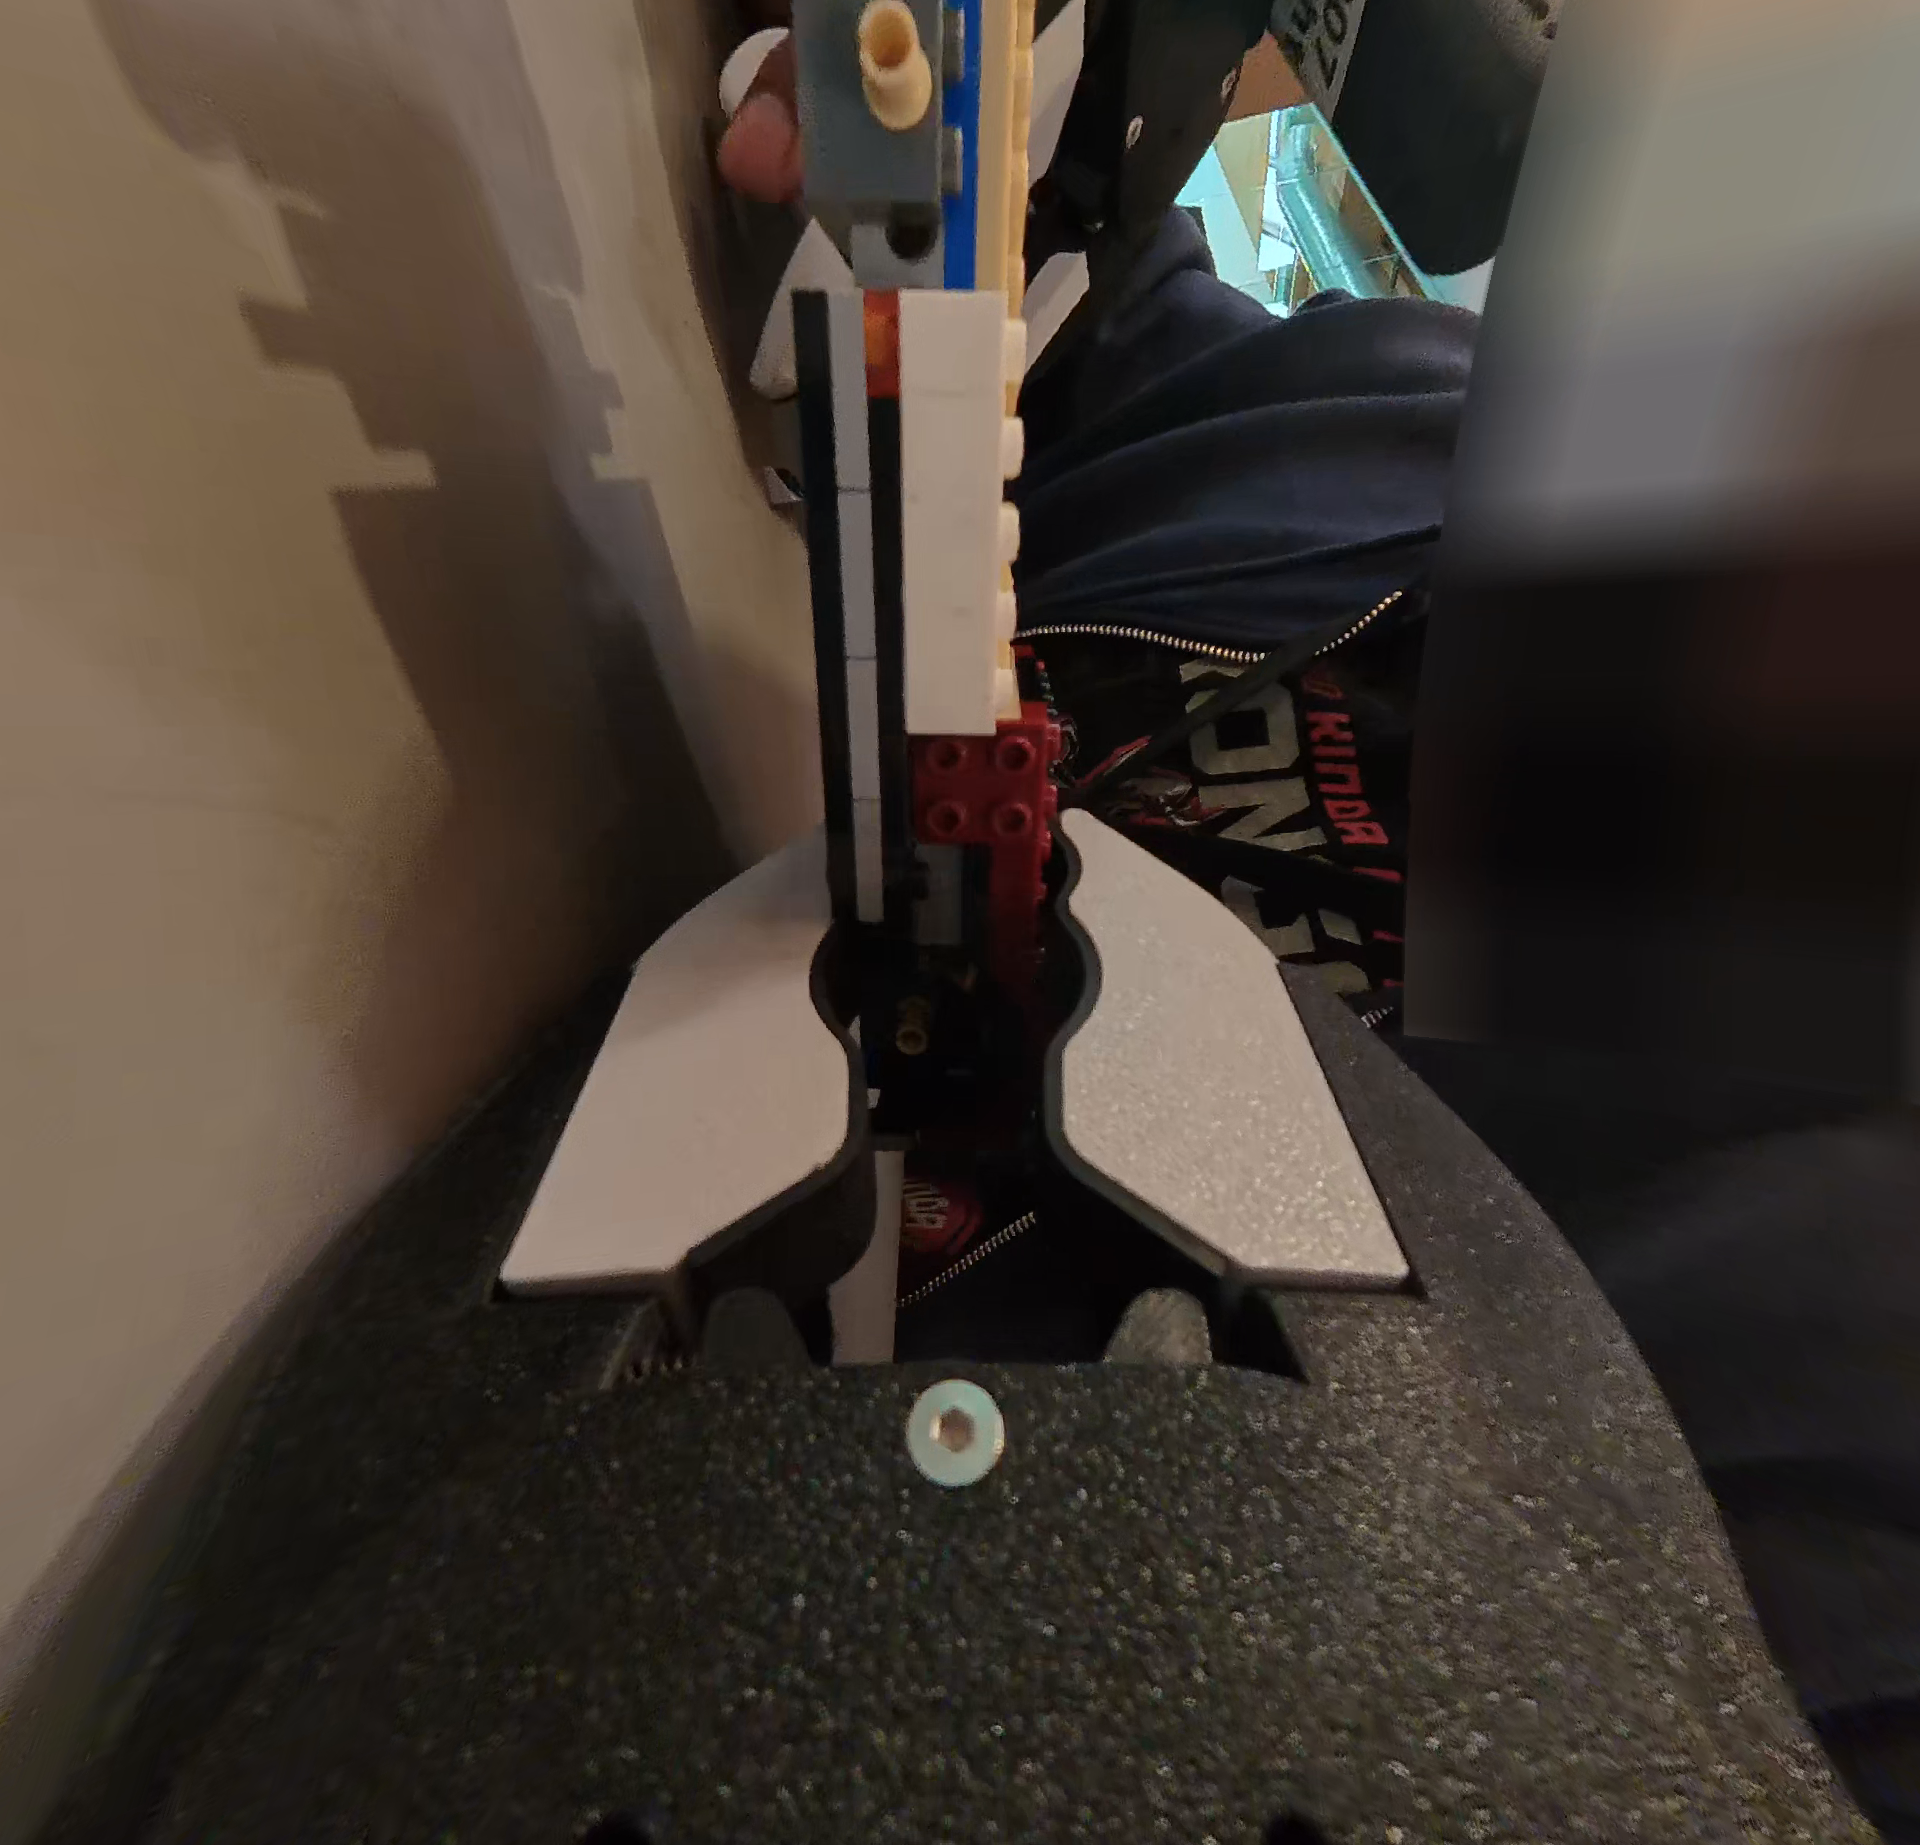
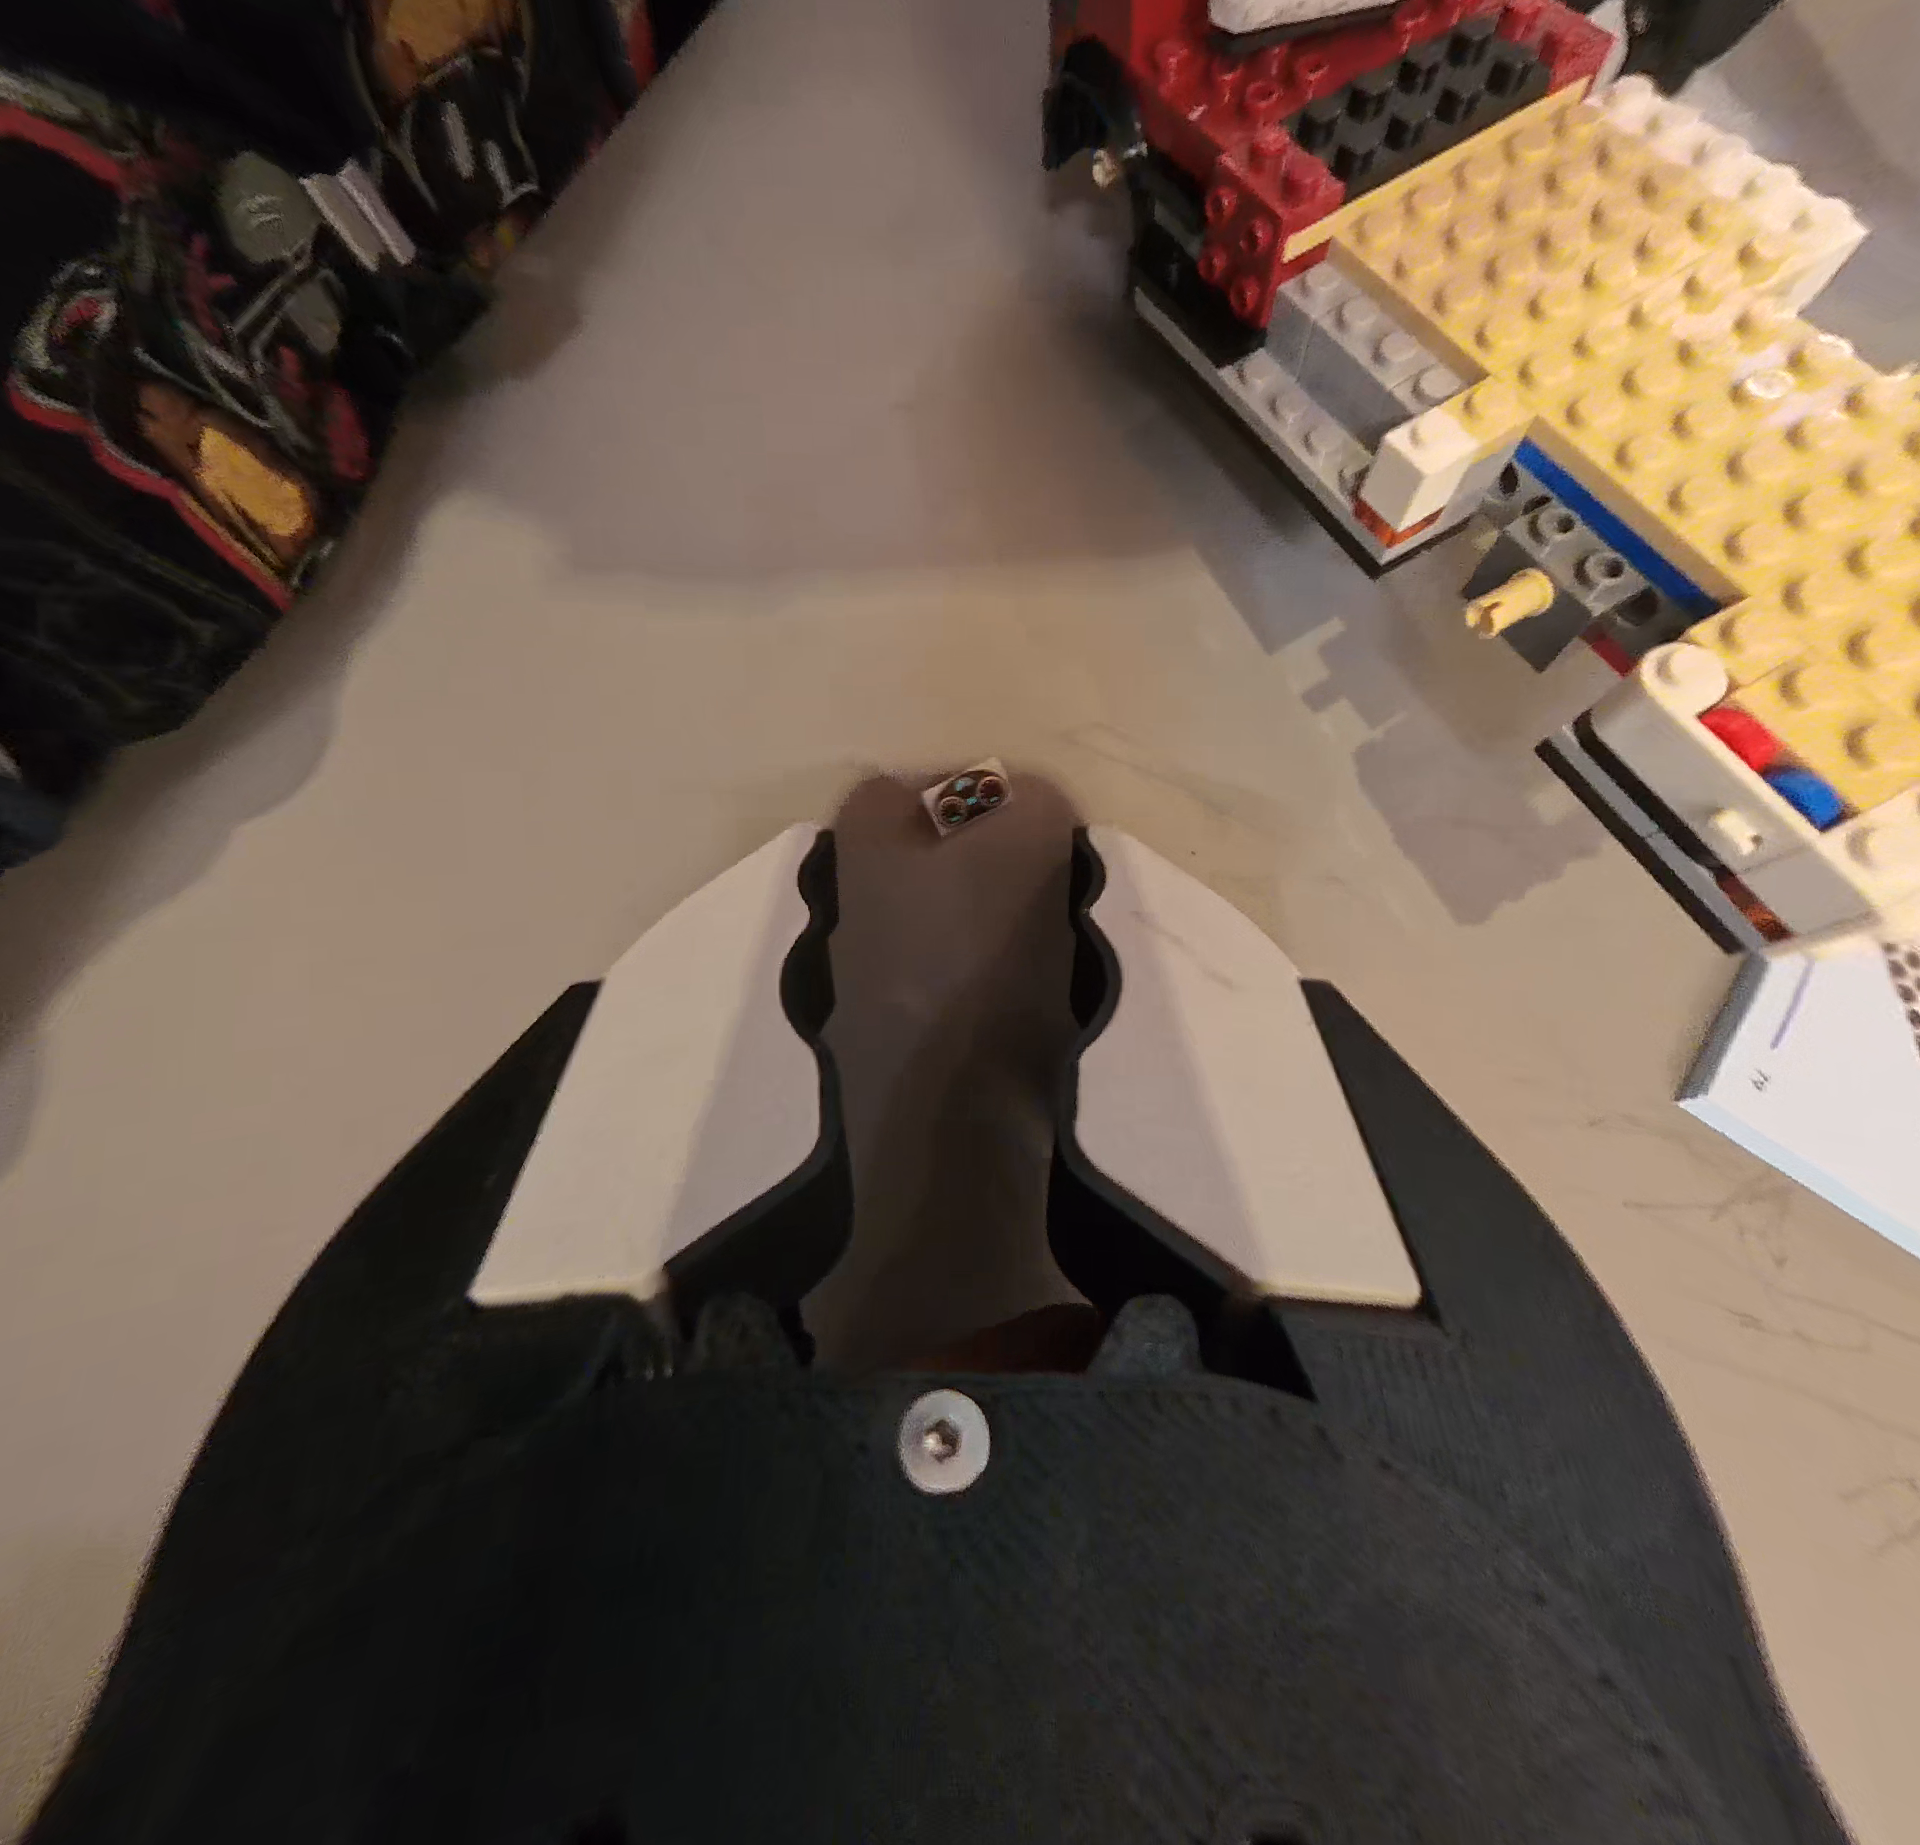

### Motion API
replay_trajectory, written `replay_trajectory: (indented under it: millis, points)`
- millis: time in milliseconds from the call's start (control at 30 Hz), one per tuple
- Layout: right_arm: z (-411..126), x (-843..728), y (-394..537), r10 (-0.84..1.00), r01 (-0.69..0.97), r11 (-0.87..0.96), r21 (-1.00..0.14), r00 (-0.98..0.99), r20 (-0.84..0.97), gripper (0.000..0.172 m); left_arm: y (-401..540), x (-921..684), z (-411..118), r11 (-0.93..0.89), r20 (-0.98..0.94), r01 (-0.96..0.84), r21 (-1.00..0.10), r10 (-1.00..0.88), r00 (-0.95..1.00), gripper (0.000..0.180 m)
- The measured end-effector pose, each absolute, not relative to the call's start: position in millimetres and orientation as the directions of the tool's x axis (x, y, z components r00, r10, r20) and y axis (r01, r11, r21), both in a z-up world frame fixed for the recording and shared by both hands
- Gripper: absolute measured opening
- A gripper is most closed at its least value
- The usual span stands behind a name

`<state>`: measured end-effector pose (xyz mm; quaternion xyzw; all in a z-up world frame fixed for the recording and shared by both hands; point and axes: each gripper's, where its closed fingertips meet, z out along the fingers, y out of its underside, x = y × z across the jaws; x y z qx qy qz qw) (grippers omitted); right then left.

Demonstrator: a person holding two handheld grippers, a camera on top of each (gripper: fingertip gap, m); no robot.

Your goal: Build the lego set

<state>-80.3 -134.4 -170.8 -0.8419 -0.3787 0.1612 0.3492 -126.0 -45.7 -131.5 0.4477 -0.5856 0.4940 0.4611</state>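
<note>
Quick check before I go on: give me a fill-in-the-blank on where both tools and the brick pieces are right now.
1. The left tool is clamped on the ____ end of the brick model.
2. The right tool has its jaws ____, holding nothing.
3. Just beyond the right tool's tips, a small printed tile lies on the ____.
4. A tan ____ sticks out of the model's grey brick.

Missing words: red; open; table; pin

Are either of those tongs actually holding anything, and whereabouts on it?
The left tongs grip the toy brick model by its dark red end. The right tongs hold nothing; a tiny printed tile lies just beyond their open tips.
</note>
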Motion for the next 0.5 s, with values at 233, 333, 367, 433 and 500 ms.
replay_trajectory:
  millis: [233,333,367,433,500]
  points:
    - [-174,-77,-131,0.769,0.553,-0.459,-0.696,0.639,0.001,0.043,-46,-125,-132,0.114,0.985,-0.982,-0.152,-0.064,-0.16,0.033]
    - [-174,-78,-128,0.777,0.564,-0.443,-0.697,0.629,0.015,0.041,-46,-124,-133,0.111,0.986,-0.984,-0.142,-0.068,-0.15,0.033]
    - [-174,-78,-127,0.78,0.568,-0.438,-0.697,0.625,0.019,0.041,-46,-124,-133,0.109,0.987,-0.985,-0.137,-0.068,-0.145,0.033]
    - [-174,-78,-125,0.786,0.571,-0.434,-0.697,0.618,0.017,0.04,-46,-122,-134,0.103,0.989,-0.987,-0.12,-0.07,-0.128,0.033]
    - [-174,-78,-124,0.793,0.569,-0.439,-0.695,0.61,-0.001,0.039,-46,-121,-134,0.099,0.99,-0.989,-0.112,-0.071,-0.119,0.033]
